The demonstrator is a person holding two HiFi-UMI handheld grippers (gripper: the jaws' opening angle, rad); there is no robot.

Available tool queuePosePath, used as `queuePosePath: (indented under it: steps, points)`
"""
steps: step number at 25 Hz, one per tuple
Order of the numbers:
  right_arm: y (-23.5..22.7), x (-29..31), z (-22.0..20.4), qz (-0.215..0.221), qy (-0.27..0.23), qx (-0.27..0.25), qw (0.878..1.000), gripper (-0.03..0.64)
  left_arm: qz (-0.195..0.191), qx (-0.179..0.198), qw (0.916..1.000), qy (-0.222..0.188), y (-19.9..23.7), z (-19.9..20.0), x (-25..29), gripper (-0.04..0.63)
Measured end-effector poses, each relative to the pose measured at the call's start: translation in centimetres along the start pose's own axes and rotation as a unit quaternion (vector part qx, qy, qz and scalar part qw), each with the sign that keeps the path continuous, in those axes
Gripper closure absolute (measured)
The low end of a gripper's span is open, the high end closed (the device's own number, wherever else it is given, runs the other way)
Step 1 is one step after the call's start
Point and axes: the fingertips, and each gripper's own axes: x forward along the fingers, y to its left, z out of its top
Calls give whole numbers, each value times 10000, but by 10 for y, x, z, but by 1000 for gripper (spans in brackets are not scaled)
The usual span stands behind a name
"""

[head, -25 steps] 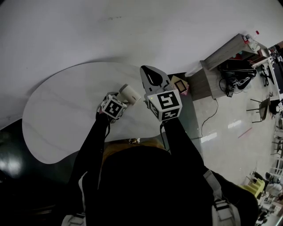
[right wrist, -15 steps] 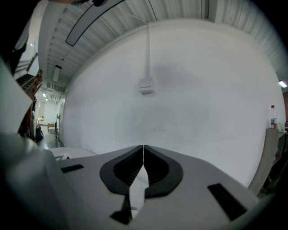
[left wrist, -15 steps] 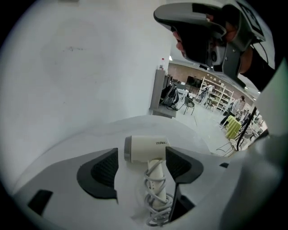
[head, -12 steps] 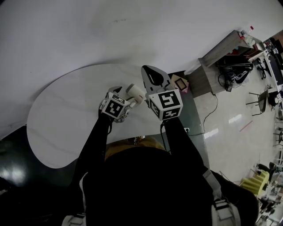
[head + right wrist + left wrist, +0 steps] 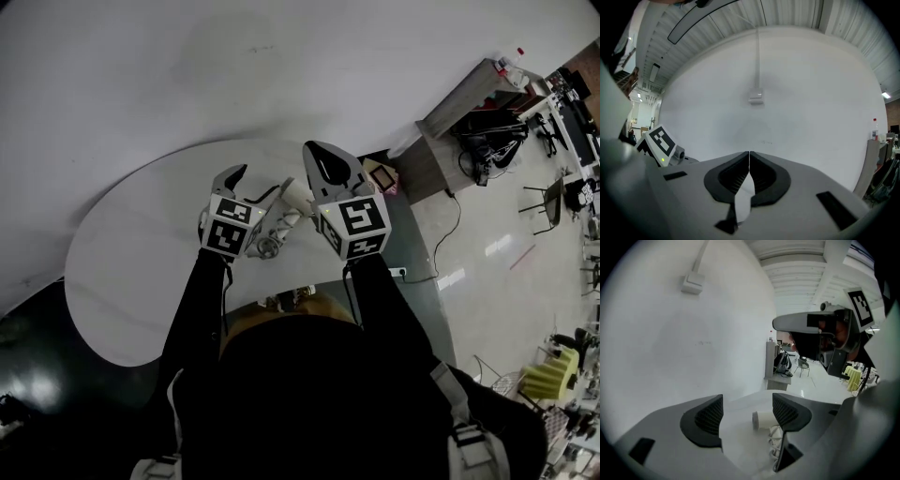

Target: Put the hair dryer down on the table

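Observation:
The white hair dryer [image 5: 293,195] lies on the white table [image 5: 141,244], its coiled cord [image 5: 268,242] beside it. My left gripper [image 5: 250,183] hangs open just left of the dryer and holds nothing. In the left gripper view the dryer's barrel [image 5: 762,419] and cord [image 5: 776,437] rest on the tabletop beyond the open left gripper [image 5: 746,401], partly hidden by the right pad. My right gripper [image 5: 325,161] is shut just right of the dryer, apart from it. In its own view the right gripper [image 5: 749,154] has its jaws pressed together, empty.
The table's right edge is close behind the right gripper; a small box [image 5: 382,176] sits past it. A wooden cabinet [image 5: 469,108] stands against the wall on the right, with a shiny floor and chairs beyond. The white wall [image 5: 234,66] runs along the table's far side.
The left gripper has opened and let go of the hair dryer, which now rests on the table. The left gripper has drawn slightly left. The right gripper has barely moved.

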Motion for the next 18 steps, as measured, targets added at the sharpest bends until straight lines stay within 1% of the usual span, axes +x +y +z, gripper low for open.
queuePosePath:
  steps: [3,5,9,14,18]
  points:
    - [5,-4,7,-94,-89,-9,9999,589,258,38,9990,-350,14,15,-19,255]
    - [10,-6,9,-127,-135,-13,9998,589,355,38,9978,-557,20,24,-31,255]
    - [20,-10,20,-129,-248,9,9996,589,563,64,9946,-869,27,40,-54,255]
    - [21,-14,25,-223,-362,-45,9991,589,815,201,9887,-1240,36,57,-81,255]
    - [25,-15,29,-206,-385,-65,9990,589,907,285,9843,-1485,38,71,-102,255]
